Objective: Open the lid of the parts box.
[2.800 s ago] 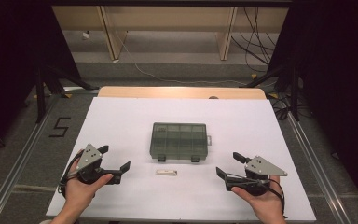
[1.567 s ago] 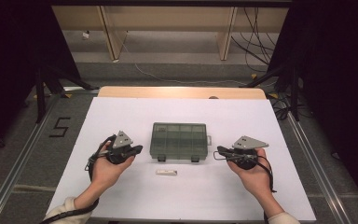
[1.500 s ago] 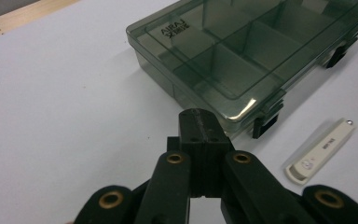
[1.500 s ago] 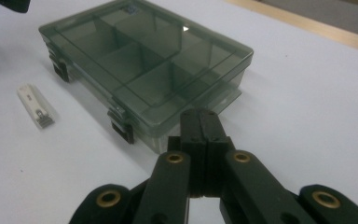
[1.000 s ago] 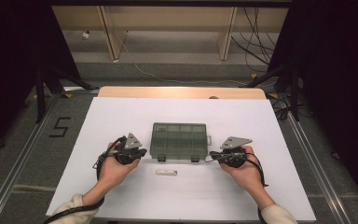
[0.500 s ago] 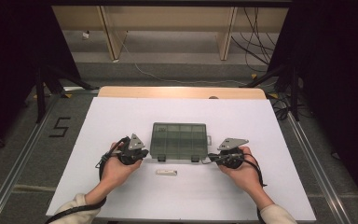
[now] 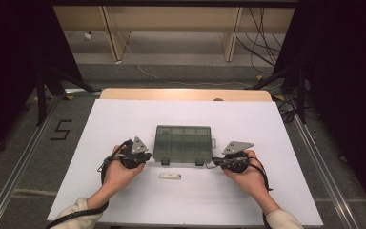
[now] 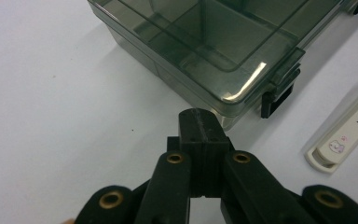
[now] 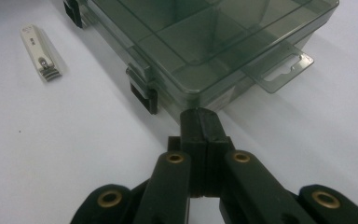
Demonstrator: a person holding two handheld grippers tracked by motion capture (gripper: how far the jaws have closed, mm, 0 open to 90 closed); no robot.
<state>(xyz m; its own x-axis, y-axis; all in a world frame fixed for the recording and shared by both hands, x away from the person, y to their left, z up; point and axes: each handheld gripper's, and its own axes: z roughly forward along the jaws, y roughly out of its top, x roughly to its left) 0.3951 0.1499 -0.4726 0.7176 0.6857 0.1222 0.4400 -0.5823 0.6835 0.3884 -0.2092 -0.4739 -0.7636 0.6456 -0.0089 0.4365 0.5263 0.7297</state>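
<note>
A smoky, see-through compartment box point(image 7: 184, 144) is lying closed on the white table point(image 7: 124, 114), and everything else is being placed here relative to it. The left gripper point(image 7: 143, 157) is being held just beside the box's near left corner, its jaws pressed together with nothing between them; in the left gripper view the joined tips point(image 8: 200, 125) are sitting right at that corner, though actual contact cannot be made out. The right gripper point(image 7: 215, 163) is being held at the box's near right corner, its jaws likewise pressed together and empty. Two black latches point(image 9: 147, 99) are being shown along the box's near edge, and a clear hang tab point(image 9: 279, 70) is sticking out from its right side. A white nail clipper point(image 7: 170, 176) is lying just in front of the box, apart from it (dark lettering is printed on its lever, too small to be read with certainty, beside a small cartoon figure point(image 8: 338, 144)). A "5" point(image 7: 60, 130) is marked on the floor, well to the box's left.
</note>
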